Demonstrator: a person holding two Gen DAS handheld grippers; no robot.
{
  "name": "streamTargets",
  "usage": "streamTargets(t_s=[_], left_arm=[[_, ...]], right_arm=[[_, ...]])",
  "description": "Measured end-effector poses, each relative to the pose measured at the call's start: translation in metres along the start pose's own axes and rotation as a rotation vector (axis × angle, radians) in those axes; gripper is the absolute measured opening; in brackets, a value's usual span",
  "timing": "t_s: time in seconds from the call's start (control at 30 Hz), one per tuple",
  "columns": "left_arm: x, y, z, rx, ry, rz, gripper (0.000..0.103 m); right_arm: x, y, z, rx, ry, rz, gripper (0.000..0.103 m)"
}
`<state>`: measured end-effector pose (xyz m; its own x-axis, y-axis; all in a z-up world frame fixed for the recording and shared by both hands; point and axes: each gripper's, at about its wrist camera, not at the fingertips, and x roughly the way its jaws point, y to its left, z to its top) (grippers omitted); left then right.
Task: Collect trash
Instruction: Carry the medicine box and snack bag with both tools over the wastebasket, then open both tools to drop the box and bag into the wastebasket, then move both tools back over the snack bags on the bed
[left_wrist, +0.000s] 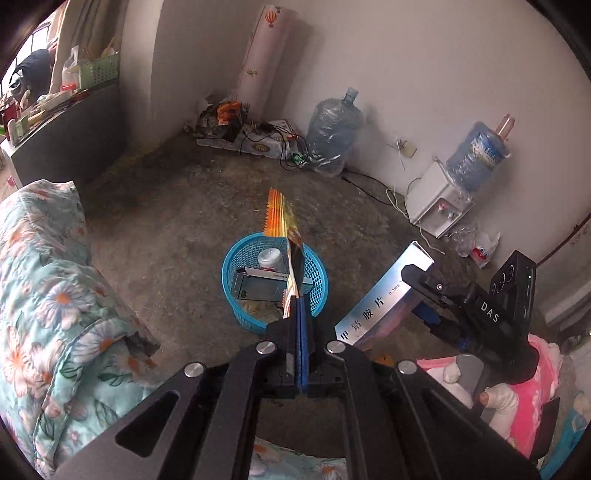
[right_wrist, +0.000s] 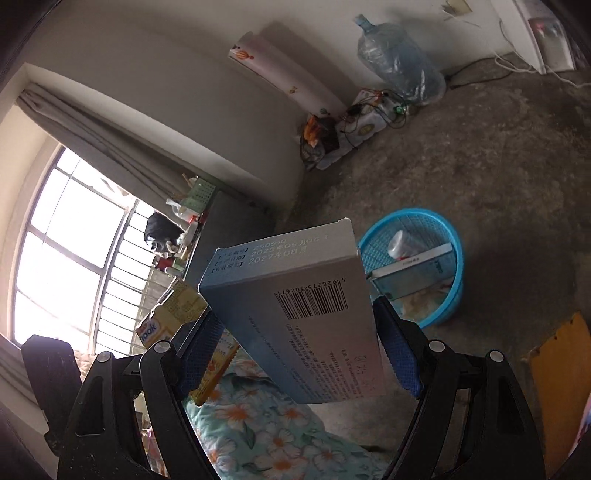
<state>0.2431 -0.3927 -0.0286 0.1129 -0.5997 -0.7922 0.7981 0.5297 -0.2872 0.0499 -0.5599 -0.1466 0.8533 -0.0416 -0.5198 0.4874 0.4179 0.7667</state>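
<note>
My left gripper (left_wrist: 297, 301) is shut on a flat orange and yellow snack wrapper (left_wrist: 280, 214), which stands up edge-on over the blue plastic basket (left_wrist: 236, 254) on the floor. The basket holds a white bottle (left_wrist: 269, 258) and a teal box (left_wrist: 258, 288). To the right, my right gripper (left_wrist: 415, 295) is shut on a silver and blue medicine box (left_wrist: 384, 291). In the right wrist view that box (right_wrist: 295, 295), barcode side up, sits between the blue pads (right_wrist: 400, 354) of the right gripper (right_wrist: 295, 310), left of the basket (right_wrist: 406, 212). A yellow packet (right_wrist: 173, 314) shows behind the left finger.
A floral quilt (left_wrist: 48, 295) fills the left foreground. Pink cloth (left_wrist: 535, 387) lies at lower right. A water jug (left_wrist: 332, 133), a dispenser (left_wrist: 439, 199) and a cable pile (left_wrist: 251, 136) line the far wall. A grey cabinet (left_wrist: 66, 140) stands at the left.
</note>
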Motion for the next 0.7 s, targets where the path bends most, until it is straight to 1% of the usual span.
streamTargets(t_s=[0.13, 0.23, 0.33, 0.43, 0.47, 0.5, 0.53, 0.57, 0.63, 0.67, 0.7], left_arm=[[0.071, -0.013, 0.015, 0.071, 0.090, 0.057, 0.000], [0.112, -0.018, 0.024, 0.101, 0.140, 0.094, 0.000], [0.140, -0.023, 0.032, 0.154, 0.153, 0.138, 0.000], [0.165, -0.024, 0.036, 0.190, 0.137, 0.172, 0.001], [0.176, -0.023, 0.037, 0.199, 0.154, 0.178, 0.010], [0.186, -0.021, 0.037, 0.206, 0.183, 0.195, 0.018], [0.193, -0.019, 0.037, 0.205, 0.198, 0.217, 0.033], [0.197, -0.016, 0.038, 0.194, 0.199, 0.230, 0.042], [0.194, -0.007, 0.040, 0.135, 0.173, 0.212, 0.045], [0.190, -0.002, 0.040, 0.096, 0.163, 0.190, 0.050], [0.184, 0.002, 0.041, 0.066, 0.154, 0.167, 0.051]], right_arm=[[0.034, -0.039, 0.013, 0.072, 0.029, -0.070, 0.076], [0.058, -0.057, 0.022, 0.111, 0.056, -0.097, 0.076], [0.075, -0.067, 0.032, 0.124, 0.062, -0.114, 0.076], [0.092, -0.074, 0.041, 0.120, 0.041, -0.113, 0.077], [0.102, -0.079, 0.042, 0.118, 0.055, -0.117, 0.078], [0.114, -0.085, 0.044, 0.121, 0.079, -0.141, 0.081], [0.125, -0.092, 0.043, 0.128, 0.102, -0.172, 0.083], [0.132, -0.098, 0.040, 0.133, 0.127, -0.203, 0.083], [0.137, -0.109, 0.034, 0.149, 0.148, -0.261, 0.083], [0.134, -0.113, 0.031, 0.160, 0.142, -0.265, 0.083], [0.129, -0.116, 0.028, 0.168, 0.133, -0.251, 0.083]])
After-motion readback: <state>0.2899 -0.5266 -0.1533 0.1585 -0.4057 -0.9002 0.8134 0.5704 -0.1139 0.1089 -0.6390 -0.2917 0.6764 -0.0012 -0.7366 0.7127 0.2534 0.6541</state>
